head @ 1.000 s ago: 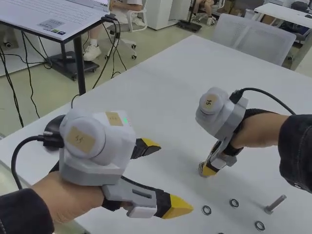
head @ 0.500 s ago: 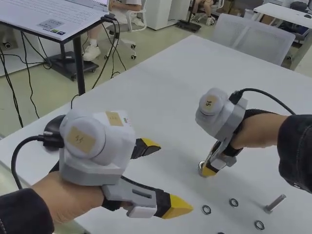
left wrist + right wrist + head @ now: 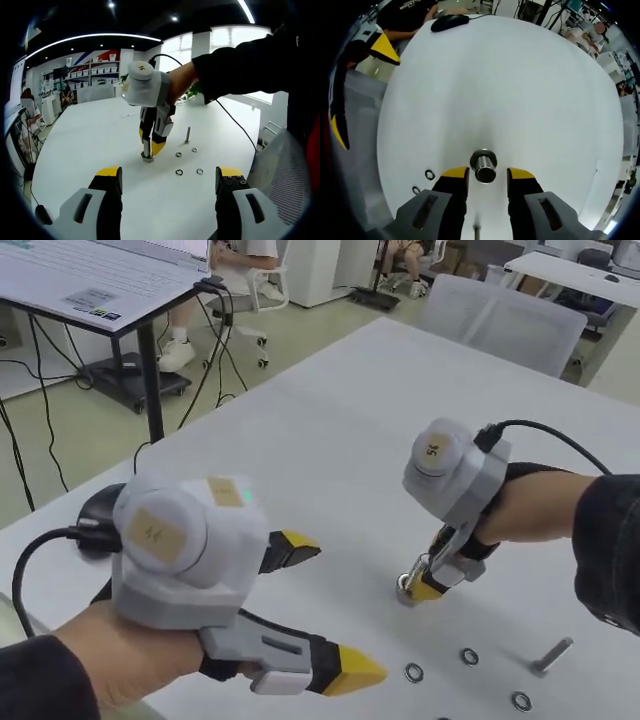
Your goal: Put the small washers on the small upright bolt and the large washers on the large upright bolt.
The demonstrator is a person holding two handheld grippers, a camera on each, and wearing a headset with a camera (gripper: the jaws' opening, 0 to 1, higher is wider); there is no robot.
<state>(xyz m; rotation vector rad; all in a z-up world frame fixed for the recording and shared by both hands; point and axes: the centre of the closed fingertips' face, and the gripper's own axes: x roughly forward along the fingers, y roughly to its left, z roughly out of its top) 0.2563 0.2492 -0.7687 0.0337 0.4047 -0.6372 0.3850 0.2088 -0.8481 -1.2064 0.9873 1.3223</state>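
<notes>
The large upright bolt (image 3: 483,166) is straddled by the right gripper (image 3: 488,173); whether it is clamped cannot be told. The left gripper (image 3: 330,608) is held spread, empty. Four washers (image 3: 178,172) lie unthreaded on the table (image 3: 90,145).

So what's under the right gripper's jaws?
An upright bolt stands on the table between the jaws of the right gripper; whether they pinch it is hidden.
</notes>
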